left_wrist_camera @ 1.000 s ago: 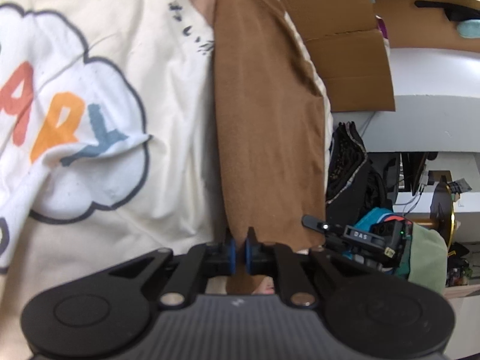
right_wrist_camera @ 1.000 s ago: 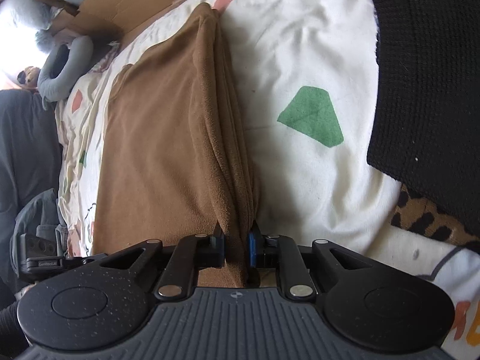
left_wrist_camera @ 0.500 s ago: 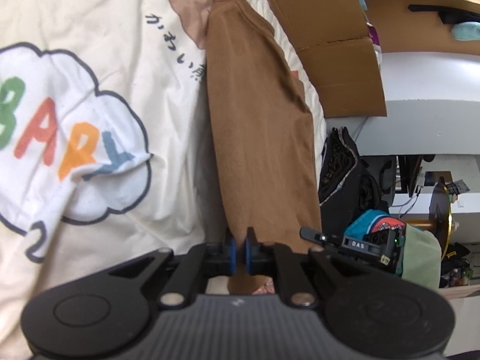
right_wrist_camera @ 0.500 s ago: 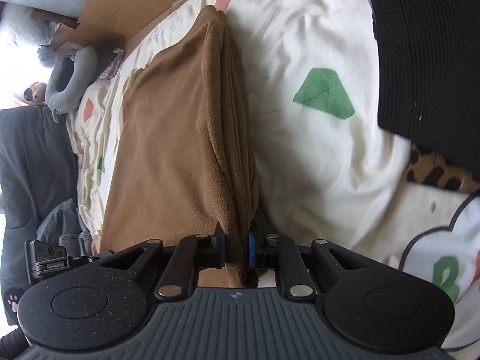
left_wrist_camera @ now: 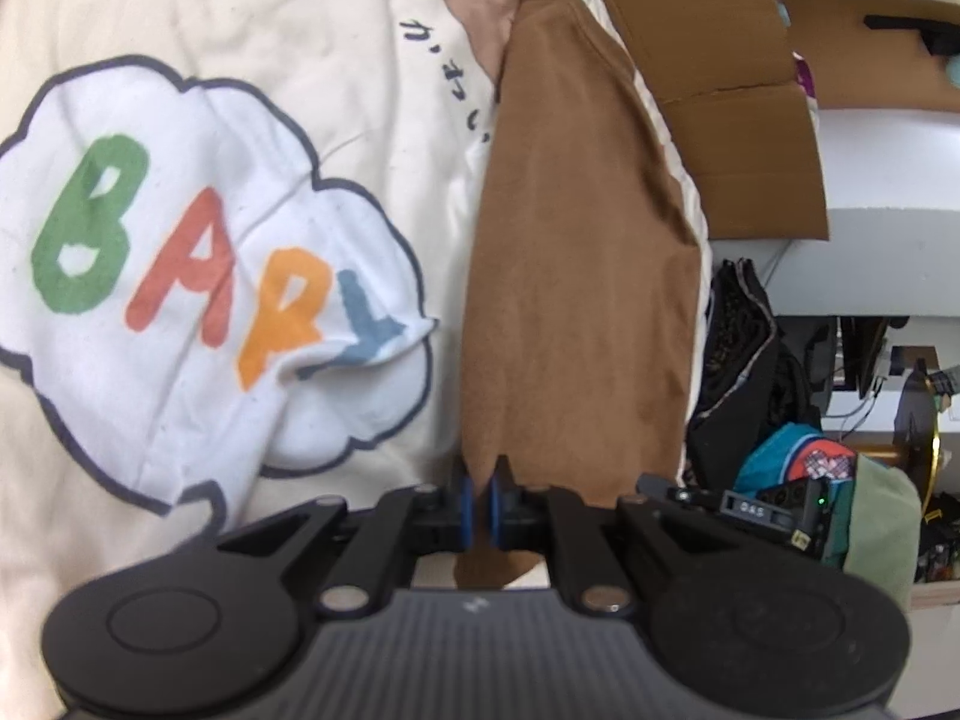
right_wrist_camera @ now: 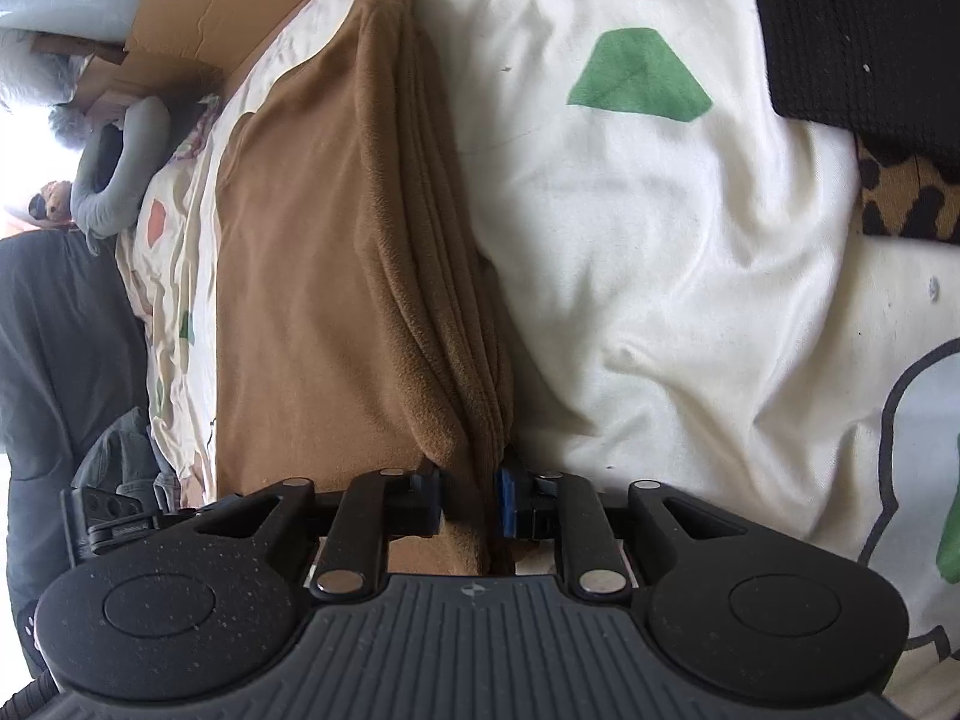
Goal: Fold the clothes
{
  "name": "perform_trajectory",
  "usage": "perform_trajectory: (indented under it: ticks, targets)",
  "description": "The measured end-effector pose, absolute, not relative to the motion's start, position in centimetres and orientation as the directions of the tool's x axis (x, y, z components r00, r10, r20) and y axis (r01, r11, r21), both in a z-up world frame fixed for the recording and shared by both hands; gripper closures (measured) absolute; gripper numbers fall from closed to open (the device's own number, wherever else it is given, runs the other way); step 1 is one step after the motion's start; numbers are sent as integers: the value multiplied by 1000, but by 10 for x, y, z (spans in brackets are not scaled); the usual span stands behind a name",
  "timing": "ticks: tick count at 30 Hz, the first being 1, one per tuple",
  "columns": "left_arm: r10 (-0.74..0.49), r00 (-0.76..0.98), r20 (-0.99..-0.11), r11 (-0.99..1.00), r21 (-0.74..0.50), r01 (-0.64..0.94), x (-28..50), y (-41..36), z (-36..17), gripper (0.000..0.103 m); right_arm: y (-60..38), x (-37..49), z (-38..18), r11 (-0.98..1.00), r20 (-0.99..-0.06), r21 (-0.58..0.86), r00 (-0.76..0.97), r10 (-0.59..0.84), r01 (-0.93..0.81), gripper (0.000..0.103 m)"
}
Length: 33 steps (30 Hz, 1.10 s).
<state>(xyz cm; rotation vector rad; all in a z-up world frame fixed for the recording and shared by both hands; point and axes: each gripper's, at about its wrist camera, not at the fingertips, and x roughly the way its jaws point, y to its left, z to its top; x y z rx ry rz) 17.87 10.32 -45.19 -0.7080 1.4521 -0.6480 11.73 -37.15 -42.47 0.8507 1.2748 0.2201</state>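
Both grippers slid across bedspread (left_wrist_camera: 252, 48); right gripper (right_wrist_camera: 469, 495) jaws just opening around brown garment (right_wrist_camera: 336, 276).
Left gripper (left_wrist_camera: 478, 501) pinches garment edge; lay fold flat, then release left.

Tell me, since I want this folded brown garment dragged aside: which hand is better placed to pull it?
Left. The left gripper is shut on the brown garment; on the right gripper the fingers have just been opening, cloth apparently loose between them.

I am working over a bed with a cream cover (right_wrist_camera: 648, 228). A folded brown garment (right_wrist_camera: 336, 252) is lying on it, and a black knit (right_wrist_camera: 858, 18) is resting near the corner.
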Motion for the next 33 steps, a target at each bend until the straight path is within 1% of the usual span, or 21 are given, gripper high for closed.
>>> perform_trajectory:
  ticks: [2,4,6,9,13,18,27,28,29,30,31,33]
  targets:
    - [-762,21,-648,647,-762,-31,181,104,-454,97,-371,116,-422,705,-752,655,324,574,272,70]
    - [-759,18,-651,651,-759,-21,183,105,-453,97,-373,115,-418,723,-757,646,332,563,246,66]
    - [-755,17,-656,656,-755,-10,184,105,-452,97,-379,113,-419,717,-752,651,342,564,249,65]
    - [-751,19,-660,660,-751,-12,186,104,-454,97,-382,113,-425,690,-735,673,348,582,266,60]
    - [-750,19,-661,661,-750,-9,188,105,-455,97,-383,116,-433,667,-713,696,366,598,267,59]
    - [-750,11,-662,662,-750,-10,193,107,-456,97,-388,124,-444,601,-663,747,398,634,285,59]
    - [-767,-3,-642,642,-766,-33,202,109,-457,97,-384,128,-449,575,-618,784,371,693,234,60]
    - [-771,-3,-637,637,-770,-37,202,110,-457,97,-383,127,-449,574,-616,786,369,696,229,63]
    - [-775,-4,-632,632,-774,-41,202,111,-456,97,-382,127,-449,574,-616,786,369,696,230,77]
    - [-778,-4,-628,628,-777,-44,202,112,-456,97,-383,127,-449,572,-617,786,367,696,236,79]
    - [-778,-4,-628,628,-777,-43,203,113,-453,97,-382,126,-449,569,-616,786,367,697,239,83]
    - [-778,-3,-628,628,-777,-40,204,115,-449,97,-381,127,-445,567,-614,788,369,698,241,87]
